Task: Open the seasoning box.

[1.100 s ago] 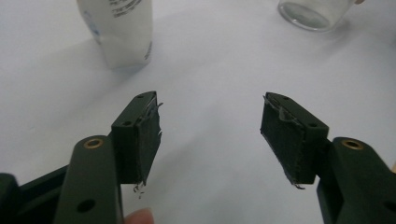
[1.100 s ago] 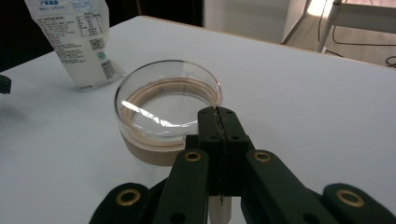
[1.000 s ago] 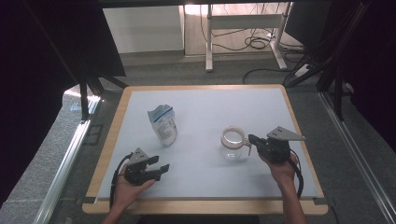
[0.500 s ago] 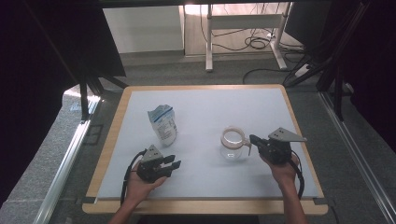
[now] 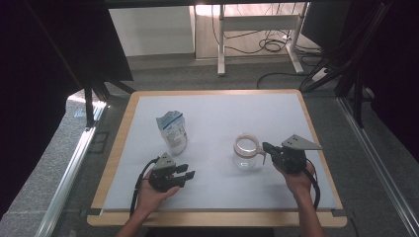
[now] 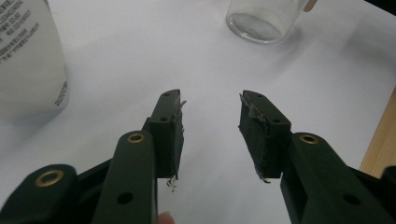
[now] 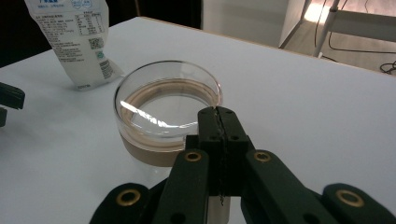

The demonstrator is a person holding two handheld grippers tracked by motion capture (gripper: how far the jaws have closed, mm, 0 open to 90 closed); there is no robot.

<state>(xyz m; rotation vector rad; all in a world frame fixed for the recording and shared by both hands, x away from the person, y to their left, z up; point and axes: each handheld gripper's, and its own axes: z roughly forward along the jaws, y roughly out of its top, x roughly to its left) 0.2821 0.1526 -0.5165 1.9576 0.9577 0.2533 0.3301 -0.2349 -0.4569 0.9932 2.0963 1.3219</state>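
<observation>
Two grippers work the white table (image 5: 212, 106). Near left, the left gripper (image 5: 189, 171) has just been opening its jaws, nothing between them; the pouch (image 5: 172, 131) stands just beyond. Right of centre, the right gripper (image 5: 265, 147) is clenched against the glass jar's (image 5: 246, 153) rim.

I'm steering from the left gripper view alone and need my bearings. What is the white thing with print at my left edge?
Observer: A white and blue bag, standing upright on the table, left of the glass jar in the high view.
Operator: Where is the other hand?
Observer: The right gripper sits at the jar's right side, jaws shut, tips at the rim. Whether they pinch anything I cannot tell.
Operator: I see only the jar's base. Anything higher up?
Observer: In the right gripper view a tan band runs round it just below the open rim, and there is no lid.
</observation>
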